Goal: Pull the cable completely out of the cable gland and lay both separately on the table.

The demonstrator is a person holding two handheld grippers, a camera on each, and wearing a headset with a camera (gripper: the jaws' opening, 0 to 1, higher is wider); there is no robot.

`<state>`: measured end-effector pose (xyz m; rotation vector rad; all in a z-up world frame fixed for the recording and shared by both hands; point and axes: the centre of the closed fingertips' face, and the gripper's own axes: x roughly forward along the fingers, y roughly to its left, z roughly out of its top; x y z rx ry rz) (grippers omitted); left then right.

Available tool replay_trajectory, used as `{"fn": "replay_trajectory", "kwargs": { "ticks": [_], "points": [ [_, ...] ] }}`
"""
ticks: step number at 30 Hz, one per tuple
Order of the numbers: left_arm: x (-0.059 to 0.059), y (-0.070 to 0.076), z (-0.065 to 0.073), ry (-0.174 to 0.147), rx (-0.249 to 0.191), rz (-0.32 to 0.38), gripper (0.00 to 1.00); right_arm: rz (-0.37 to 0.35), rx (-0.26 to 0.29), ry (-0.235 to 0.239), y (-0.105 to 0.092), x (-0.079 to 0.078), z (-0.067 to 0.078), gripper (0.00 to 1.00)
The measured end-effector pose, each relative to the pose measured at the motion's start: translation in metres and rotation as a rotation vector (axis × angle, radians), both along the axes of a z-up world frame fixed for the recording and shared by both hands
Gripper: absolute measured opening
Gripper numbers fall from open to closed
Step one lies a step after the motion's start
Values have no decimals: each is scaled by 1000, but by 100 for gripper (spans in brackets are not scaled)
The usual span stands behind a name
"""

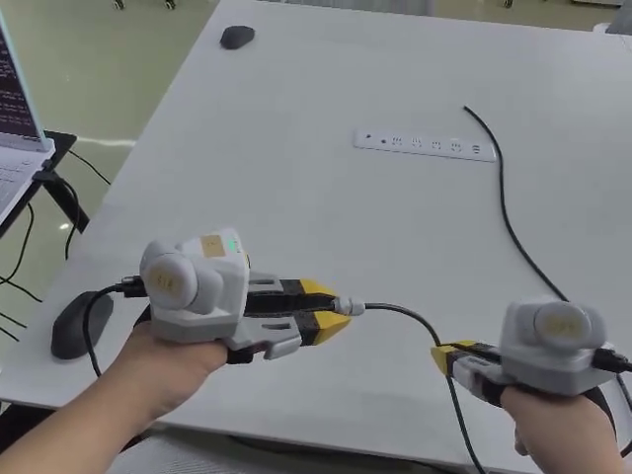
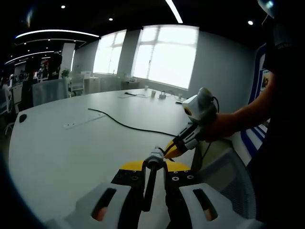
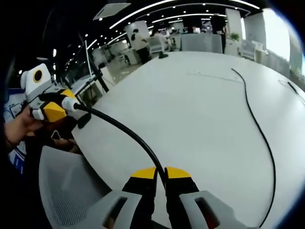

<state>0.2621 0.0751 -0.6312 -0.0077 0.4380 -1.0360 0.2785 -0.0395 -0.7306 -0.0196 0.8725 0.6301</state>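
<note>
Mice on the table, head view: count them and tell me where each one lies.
2. The far mouse lies near the far edge of the table; the wired mouse lies at its near left edge. Others may be hidden.
</note>
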Motion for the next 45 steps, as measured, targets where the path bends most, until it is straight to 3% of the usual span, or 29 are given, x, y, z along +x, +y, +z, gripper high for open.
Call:
{"fn": "replay_trajectory", "kwargs": {
  "ticks": [7, 11, 15, 16, 22, 27, 28, 30, 32, 45],
  "points": [
    [1, 0, 1, -2, -1, 0, 15, 61, -45, -42, 4, 0, 8, 7],
    [3, 0, 1, 4, -3, 6, 15, 88, -50, -77, 8, 1, 24, 13],
    [4, 2, 2, 8, -7, 13, 15, 192, -57, -192, 21, 6, 51, 19],
    [4, 2, 2, 9, -8, 14, 15, 236, -60, -242, 28, 7, 61, 20],
    [4, 2, 2, 14, -12, 17, 15, 477, -145, -441, 62, 4, 89, 23],
    [4, 2, 2, 16, -12, 18, 15, 562, -145, -467, 83, -1, 85, 20],
    [4, 2, 2, 17, -14, 19, 15, 583, -157, -508, 87, 0, 86, 16],
    [4, 2, 3, 15, -14, 20, 15, 626, -166, -492, 93, -5, 79, 16],
    [4, 2, 3, 17, -15, 21, 15, 646, -190, -511, 96, -6, 76, 15],
    [1, 2, 1, 24, -17, 20, 15, 705, -217, -557, 107, -10, 77, 4]
  ]
}}
